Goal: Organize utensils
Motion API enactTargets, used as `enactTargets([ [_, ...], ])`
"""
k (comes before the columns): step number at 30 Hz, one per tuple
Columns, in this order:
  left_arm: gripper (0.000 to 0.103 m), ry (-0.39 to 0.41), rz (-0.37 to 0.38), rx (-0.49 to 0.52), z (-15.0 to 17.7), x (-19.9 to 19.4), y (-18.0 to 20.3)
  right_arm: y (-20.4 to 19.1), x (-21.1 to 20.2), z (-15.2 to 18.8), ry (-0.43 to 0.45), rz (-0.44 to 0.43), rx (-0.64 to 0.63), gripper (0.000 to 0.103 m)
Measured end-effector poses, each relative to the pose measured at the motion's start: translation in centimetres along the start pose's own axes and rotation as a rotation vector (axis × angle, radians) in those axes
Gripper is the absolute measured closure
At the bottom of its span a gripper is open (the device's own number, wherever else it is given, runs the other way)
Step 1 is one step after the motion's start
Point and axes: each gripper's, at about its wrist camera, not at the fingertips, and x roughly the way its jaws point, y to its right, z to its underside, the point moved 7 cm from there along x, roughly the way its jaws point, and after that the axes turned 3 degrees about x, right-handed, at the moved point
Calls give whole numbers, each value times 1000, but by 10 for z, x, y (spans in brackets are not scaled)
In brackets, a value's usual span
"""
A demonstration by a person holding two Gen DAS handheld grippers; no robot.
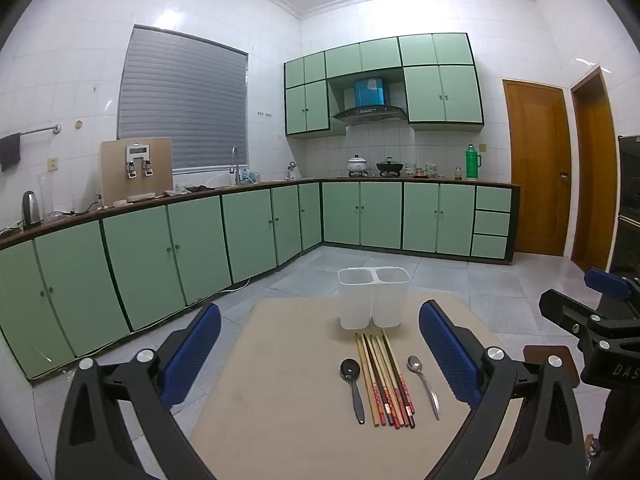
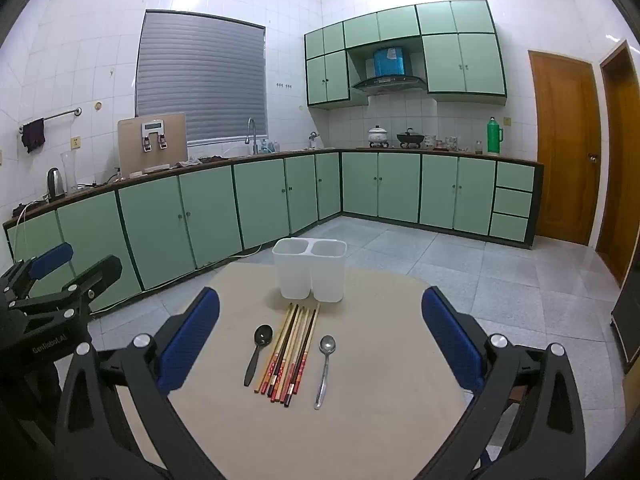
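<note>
A white two-compartment utensil holder (image 1: 374, 298) (image 2: 310, 269) stands empty at the far side of a beige table (image 1: 280, 392) (image 2: 380, 420). In front of it lie several chopsticks (image 1: 385, 380) (image 2: 292, 354) in a bundle, a black spoon (image 1: 353, 386) (image 2: 258, 354) to their left and a metal spoon (image 1: 424, 384) (image 2: 325, 368) to their right. My left gripper (image 1: 320, 356) is open and empty, held above the table's near side. My right gripper (image 2: 320, 344) is open and empty too, held above the near side. Each gripper shows at the edge of the other's view.
Green floor cabinets (image 1: 160, 256) run along the left and back walls under a worktop with a kettle (image 1: 31, 210), a sink tap (image 1: 236, 164) and pots (image 1: 358, 164). Wooden doors (image 1: 538, 168) stand at the right. A grey tiled floor (image 1: 460, 284) surrounds the table.
</note>
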Motion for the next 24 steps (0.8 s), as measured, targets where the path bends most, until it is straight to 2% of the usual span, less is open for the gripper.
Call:
enactTargets([
  [24, 6, 1, -1, 0, 1, -2, 1, -1, 0, 1, 3, 2, -3, 5],
])
